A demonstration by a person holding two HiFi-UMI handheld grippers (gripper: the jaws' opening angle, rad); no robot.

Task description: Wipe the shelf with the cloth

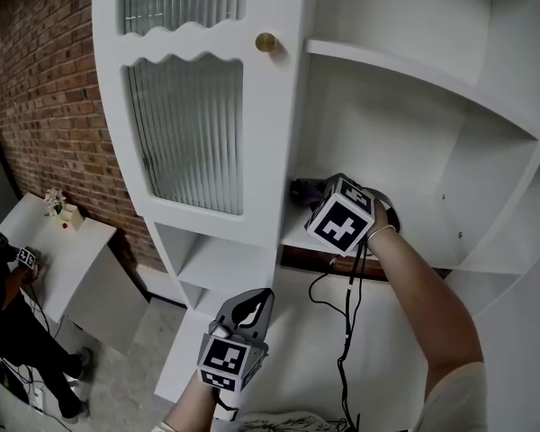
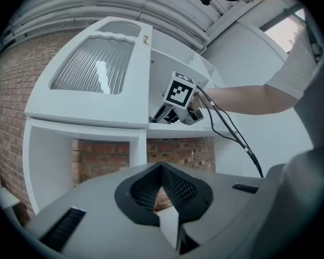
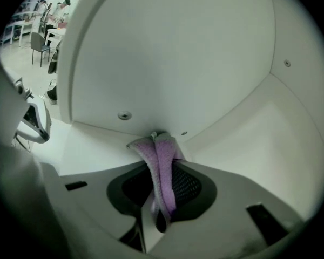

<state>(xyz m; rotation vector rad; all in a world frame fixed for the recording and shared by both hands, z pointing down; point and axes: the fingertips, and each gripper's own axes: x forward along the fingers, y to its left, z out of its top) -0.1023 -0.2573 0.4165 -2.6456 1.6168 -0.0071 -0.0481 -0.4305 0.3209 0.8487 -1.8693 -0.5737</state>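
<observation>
The right gripper (image 3: 161,196) is seen with its jaws pressed together on a purple cloth (image 3: 161,163), which is pinched as a folded strip between the dark pads. The cloth's free end is carried past the jaw tips and is pushed against a white panel at the seam where two inner surfaces of the compartment meet, close to two screw heads. In the head view, this gripper is reached into the open compartment of a white cabinet (image 1: 288,133), and the cloth is seen as a dark bundle at the back left of the shelf (image 1: 299,238), just beside the door frame. A black cable (image 1: 347,306) is hung down from the gripper in front of the shelf edge.

The left gripper (image 2: 162,193) is held low, well apart from the shelf, in front of the lower part of the cabinet. Its jaws are brought together at the tips and nothing is held between them. A ribbed-glass door (image 1: 187,124) with a brass knob (image 1: 266,42) is seen to the left of the compartment, and a brick wall (image 1: 45,79) behind it.
</observation>
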